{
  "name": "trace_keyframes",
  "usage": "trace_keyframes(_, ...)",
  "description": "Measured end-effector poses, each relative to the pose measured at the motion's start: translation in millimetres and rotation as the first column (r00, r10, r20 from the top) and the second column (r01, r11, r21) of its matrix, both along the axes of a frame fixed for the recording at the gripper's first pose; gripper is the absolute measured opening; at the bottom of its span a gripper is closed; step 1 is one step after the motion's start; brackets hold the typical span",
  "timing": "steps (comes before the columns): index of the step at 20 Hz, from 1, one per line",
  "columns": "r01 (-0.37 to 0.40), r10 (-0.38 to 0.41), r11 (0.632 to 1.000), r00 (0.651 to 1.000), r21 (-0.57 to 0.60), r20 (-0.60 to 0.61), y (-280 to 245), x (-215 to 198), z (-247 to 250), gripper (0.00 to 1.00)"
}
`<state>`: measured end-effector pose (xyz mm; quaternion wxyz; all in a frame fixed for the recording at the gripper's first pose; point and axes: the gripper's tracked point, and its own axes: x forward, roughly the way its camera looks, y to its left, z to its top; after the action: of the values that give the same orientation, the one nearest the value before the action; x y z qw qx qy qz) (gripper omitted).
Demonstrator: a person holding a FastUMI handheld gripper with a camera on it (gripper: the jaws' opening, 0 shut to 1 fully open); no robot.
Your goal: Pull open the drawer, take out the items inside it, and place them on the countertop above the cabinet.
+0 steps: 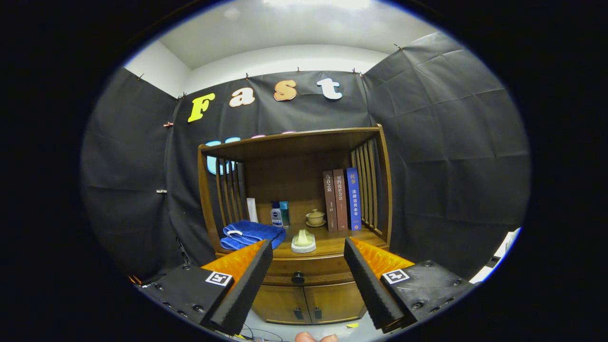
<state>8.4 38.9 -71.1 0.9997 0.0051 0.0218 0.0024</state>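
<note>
A wooden cabinet [294, 142] stands against the booth wall, some way beyond my fingers. Its drawer [304, 267] with a dark round knob [298, 278] is shut, so its contents are hidden. The knob lies in line with the gap between my fingers, slightly left of the middle. The countertop [335, 243] above the drawer carries a folded blue towel [251, 233] and a pale object on a small white dish [303, 241]. My gripper [308, 251] is open, with nothing between the fingers.
At the back of the countertop stand a white tube [251, 210], two small bottles [280, 214], a lidded cup [315, 218] and three upright books [342, 199]. Two small doors [306, 303] sit below the drawer. Slatted sides and a top board enclose the shelf.
</note>
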Motion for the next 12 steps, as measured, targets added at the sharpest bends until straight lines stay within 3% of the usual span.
trace_keyframes(12, -0.006, 0.006, 1.000, 1.000, 0.004, -0.006, -1.2, 0.7, -5.4, 0.99)
